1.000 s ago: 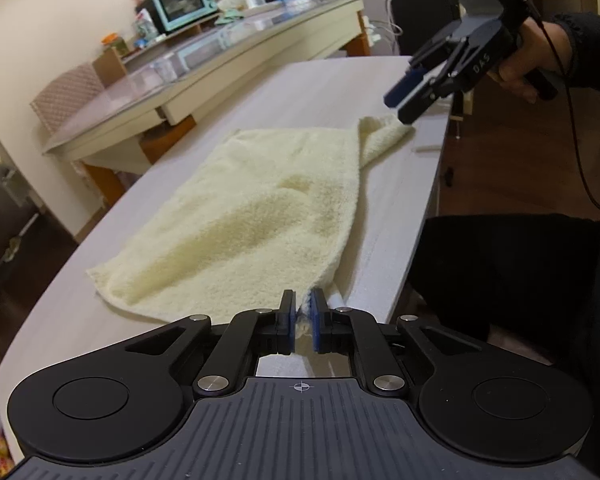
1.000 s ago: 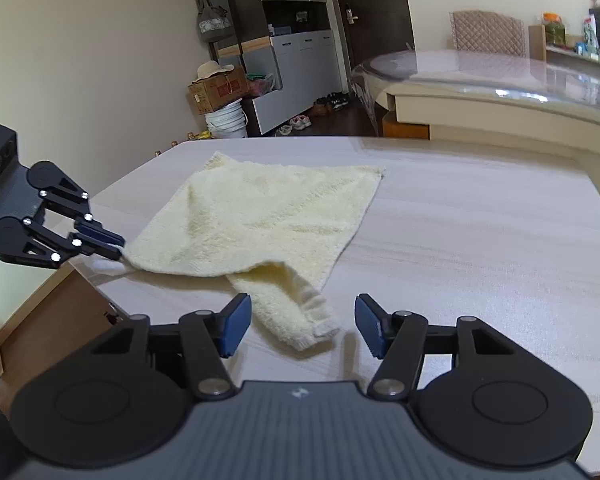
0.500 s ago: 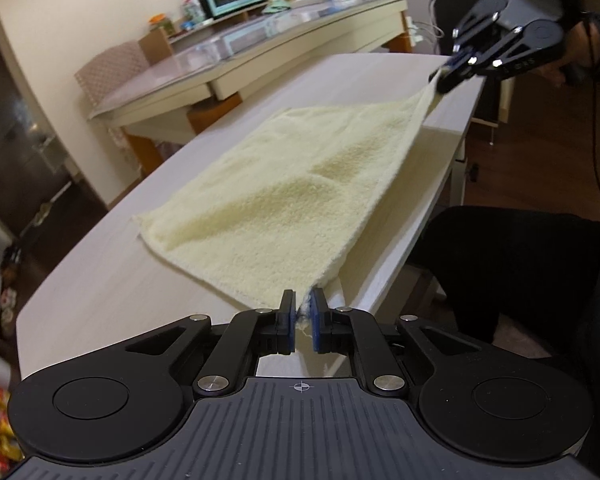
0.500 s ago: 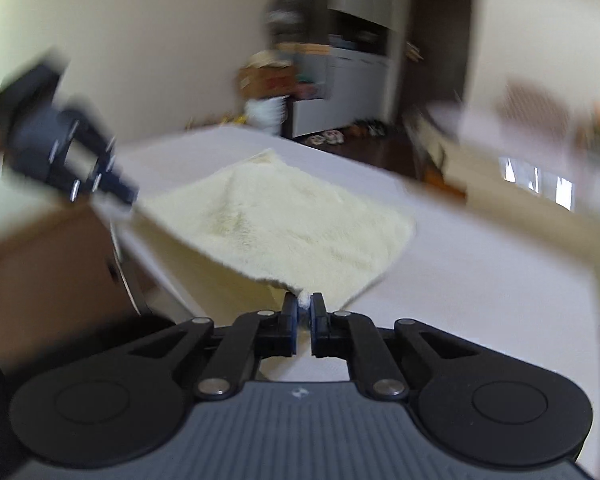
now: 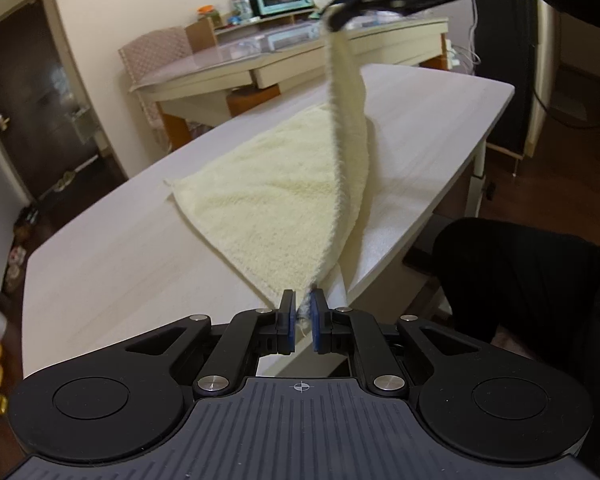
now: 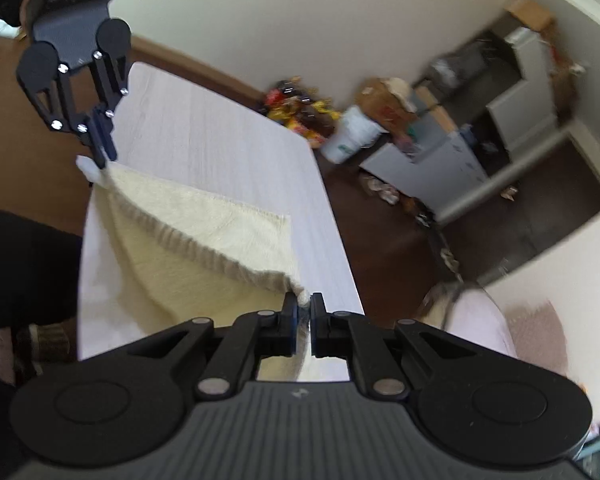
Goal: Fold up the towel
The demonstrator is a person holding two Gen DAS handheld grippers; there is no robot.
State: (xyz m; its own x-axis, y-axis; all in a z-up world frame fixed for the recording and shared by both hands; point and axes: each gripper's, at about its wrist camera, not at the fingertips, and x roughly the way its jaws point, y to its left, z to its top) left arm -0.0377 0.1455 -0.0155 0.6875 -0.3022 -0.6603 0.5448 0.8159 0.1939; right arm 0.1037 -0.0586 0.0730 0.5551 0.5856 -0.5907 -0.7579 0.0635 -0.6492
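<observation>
Over pale woodgrain table (image 5: 132, 264), nubby cream terry towel (image 5: 284, 200) hangs ridged

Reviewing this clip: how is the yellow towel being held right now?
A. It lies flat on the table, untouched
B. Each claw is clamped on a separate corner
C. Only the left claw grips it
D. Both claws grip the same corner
B: the left claw pinches the near corner of the towel, while the right claw holds another corner raised above the table, the edge stretched between them.

1 towel (image 5: 284, 200), 2 grippers, 1 table (image 5: 140, 264)
</observation>
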